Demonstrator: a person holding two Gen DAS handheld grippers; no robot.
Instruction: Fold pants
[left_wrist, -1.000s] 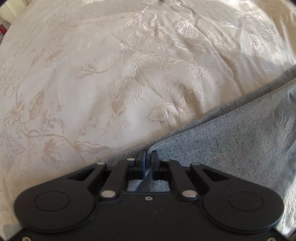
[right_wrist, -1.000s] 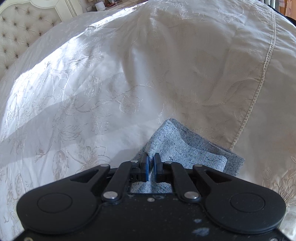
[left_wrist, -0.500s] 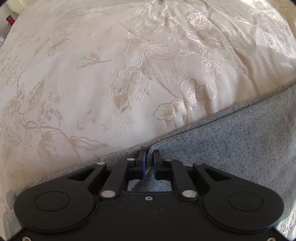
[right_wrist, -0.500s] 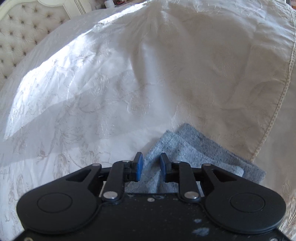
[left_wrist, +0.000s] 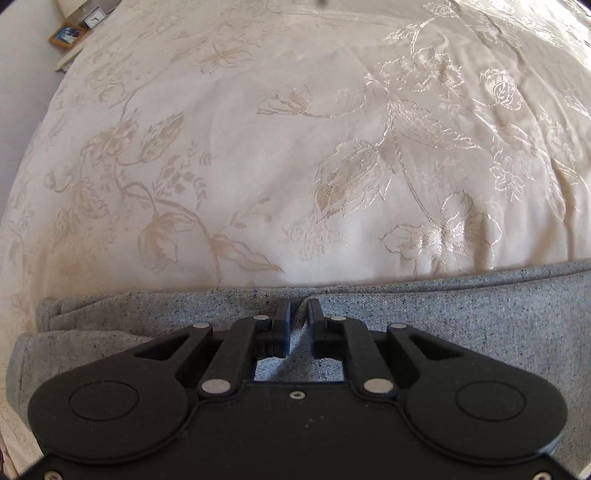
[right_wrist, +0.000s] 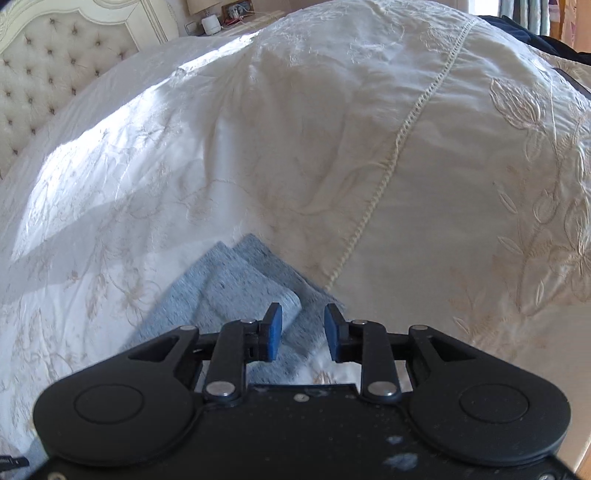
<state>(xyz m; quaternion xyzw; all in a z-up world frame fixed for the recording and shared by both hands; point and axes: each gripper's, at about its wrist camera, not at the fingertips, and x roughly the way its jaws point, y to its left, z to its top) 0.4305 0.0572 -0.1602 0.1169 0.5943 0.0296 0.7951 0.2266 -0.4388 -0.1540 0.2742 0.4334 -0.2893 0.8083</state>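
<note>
The grey speckled pants (left_wrist: 424, 306) lie flat on the cream embroidered bedspread (left_wrist: 258, 166), and both tools look to be letting go after laying a fold down. In the left wrist view the left gripper (left_wrist: 297, 314) points steeply down at the cloth, its fingers a narrow slit apart; its jaws have just been opening. A small raised ridge of the pants' folded edge stands in the slit between the fingertips, but the pads do not seem to press it now, so the pinch reads as released, though the gap is tight enough that light contact cannot be ruled out. The fabric runs as a band just past and to both sides of the fingertips, with a bunched, layered end off to the left of the fingers, probably the waist or a doubled leg. In the right wrist view the right gripper (right_wrist: 302, 325) has its blue-padded fingers well apart, and its jaws have also just been opening; nothing is between them except the view down onto the cloth. The stacked leg ends (right_wrist: 236, 280) lie beyond and left of the fingertips, one layer offset on the other, near a corded seam (right_wrist: 399, 140) in the bedspread. Set this way, the layers rest by their own weight, and the offset ends may want squaring before the next fold.
</note>
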